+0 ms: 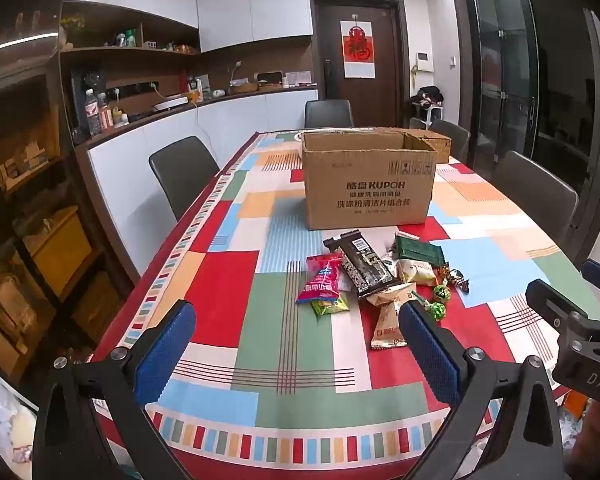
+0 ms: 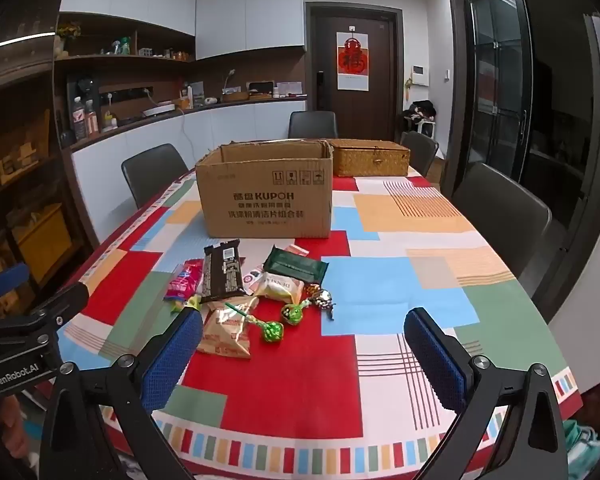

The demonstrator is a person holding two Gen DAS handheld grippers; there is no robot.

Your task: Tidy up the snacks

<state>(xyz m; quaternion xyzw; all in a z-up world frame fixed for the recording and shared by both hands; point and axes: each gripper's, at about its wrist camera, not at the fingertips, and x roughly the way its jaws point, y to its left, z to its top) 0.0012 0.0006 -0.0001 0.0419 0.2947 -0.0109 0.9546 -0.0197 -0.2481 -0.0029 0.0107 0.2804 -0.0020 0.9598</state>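
A pile of snacks lies on the checked tablecloth in front of an open cardboard box (image 1: pixel 368 178) (image 2: pixel 266 192). It holds a dark brown packet (image 1: pixel 360 264) (image 2: pixel 223 272), a red packet (image 1: pixel 322 276) (image 2: pixel 186 278), a green packet (image 1: pixel 418 250) (image 2: pixel 296 266), a tan packet (image 1: pixel 390 322) (image 2: pixel 226 332), a cream packet (image 2: pixel 280 288) and green-wrapped lollipops (image 1: pixel 438 310) (image 2: pixel 272 332). My left gripper (image 1: pixel 296 352) is open and empty, hovering above the near table, short of the pile. My right gripper (image 2: pixel 304 360) is open and empty, just short of the pile.
A woven basket (image 2: pixel 370 158) stands behind the box at the right. Dark chairs (image 1: pixel 182 170) (image 2: pixel 500 208) line both sides and the far end. A counter with bottles runs along the left wall. The table's near edge (image 2: pixel 300 460) is just below the grippers.
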